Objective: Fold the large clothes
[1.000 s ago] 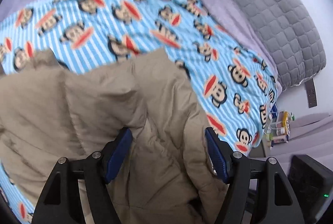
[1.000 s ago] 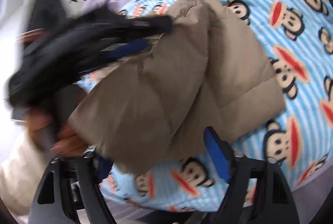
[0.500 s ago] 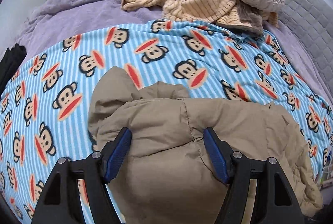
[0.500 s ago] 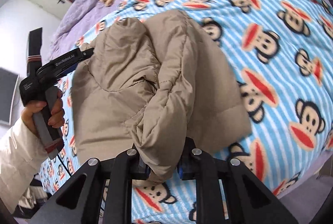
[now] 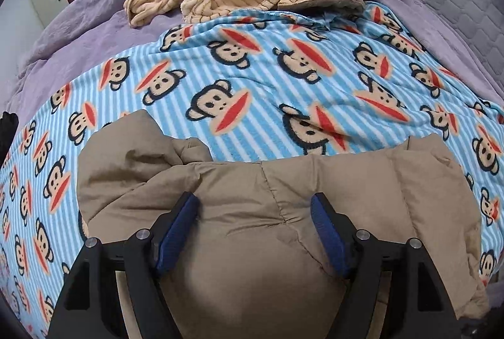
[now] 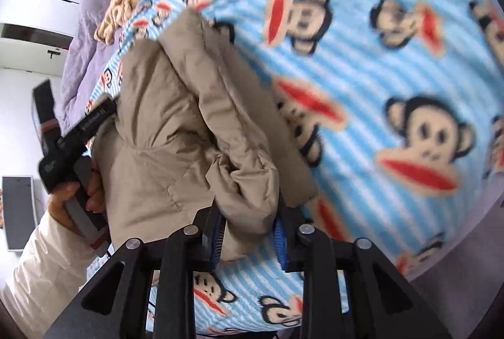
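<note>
The right gripper (image 6: pixel 249 233) is clamped on a thick bunched fold of the tan padded jacket (image 5: pixel 283 213), its blue pads (image 6: pixel 278 240) sunk into the stuffing. The left gripper (image 5: pixel 255 225) hovers with its jaws apart over the jacket's near side, gripping nothing. The jacket lies folded in a bundle at the near edge of the bed, on the monkey-print blanket (image 5: pixel 252 87). To fold it well, the right claw should keep its bite deep, since puffy cloth slips, while the left presses the bulk flat so the layers lie square rather than springing open
</note>
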